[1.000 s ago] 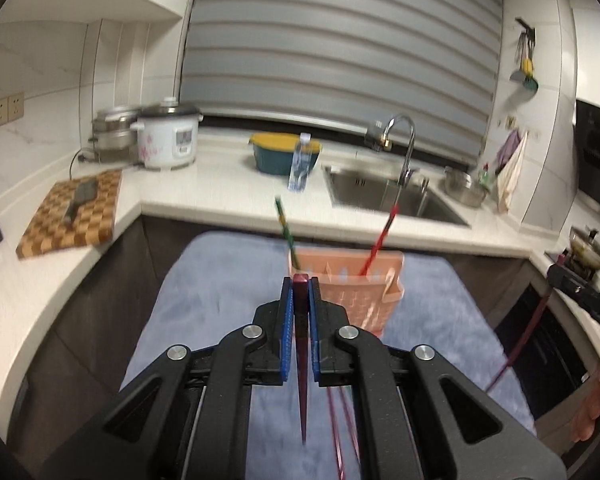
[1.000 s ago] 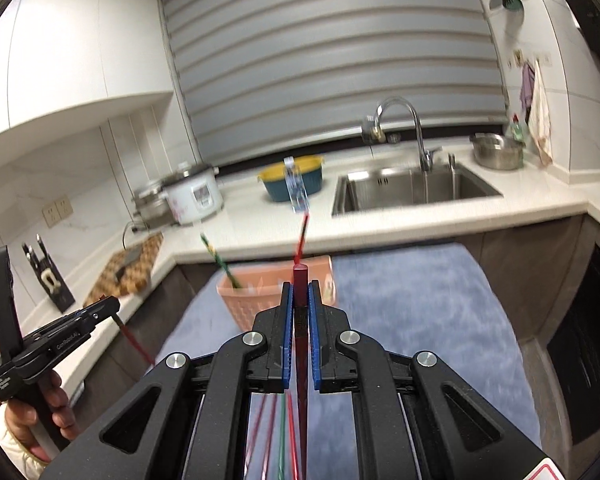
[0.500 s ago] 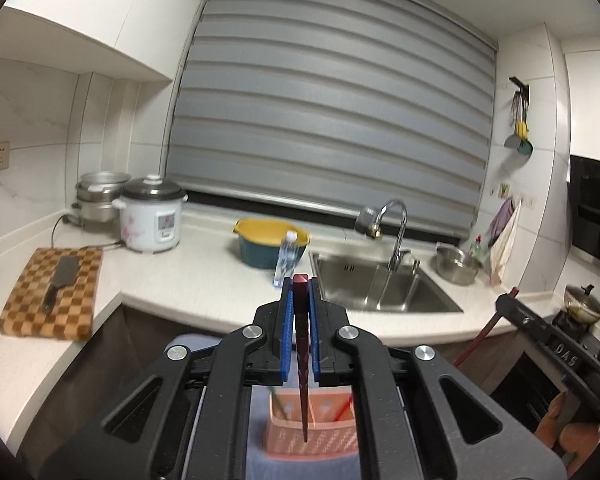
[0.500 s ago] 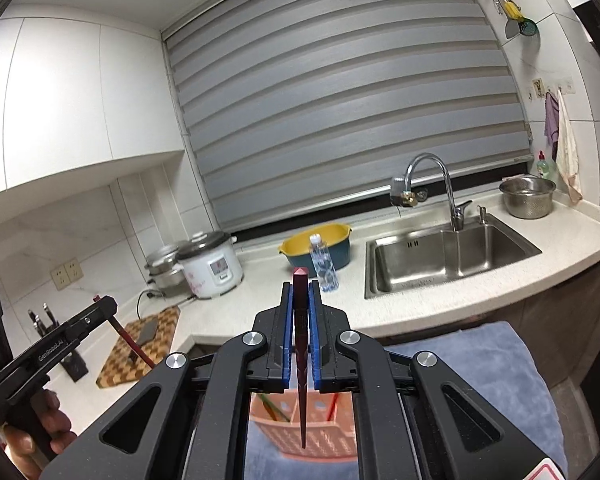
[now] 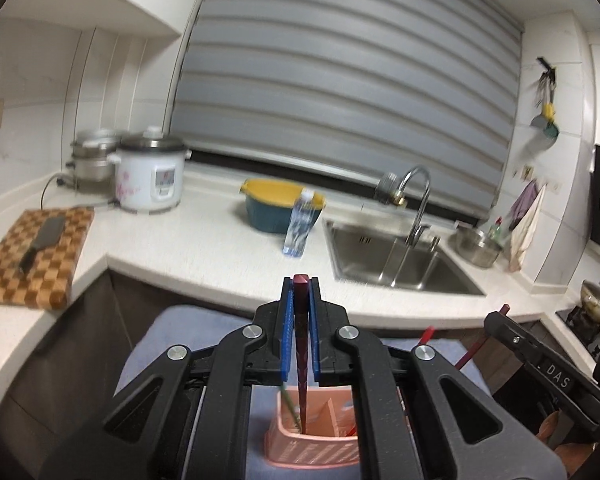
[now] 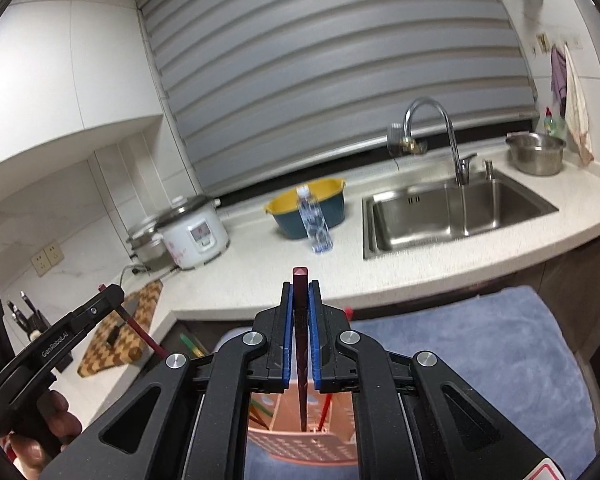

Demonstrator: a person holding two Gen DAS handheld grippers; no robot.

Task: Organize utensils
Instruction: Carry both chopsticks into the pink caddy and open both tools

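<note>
My left gripper [image 5: 301, 286] is shut on a dark red chopstick [image 5: 301, 344] that points down into the pink utensil basket [image 5: 312, 450]. My right gripper [image 6: 301, 290] is shut on another dark red chopstick [image 6: 301, 352], its tip over the same pink basket [image 6: 304, 446]. The basket stands on a blue-grey cloth [image 6: 480, 344] and holds a green chopstick [image 5: 289, 402] and a red one [image 6: 325, 408]. The right gripper also shows in the left wrist view [image 5: 500, 322], and the left gripper in the right wrist view [image 6: 108, 300].
White L-shaped counter [image 5: 204, 248] behind: rice cooker [image 5: 150, 178], chequered board with a knife [image 5: 36, 256], yellow-and-teal basin [image 5: 278, 210], water bottle [image 5: 299, 226], sink [image 5: 396, 264] with tap, steel bowl [image 5: 478, 246]. A knife block [image 6: 32, 320] stands at the left.
Both grippers tilted up from the cloth a second ago, then dipped a little. The basket now sits under both chopstick tips, and each chopstick stays gripped.
</note>
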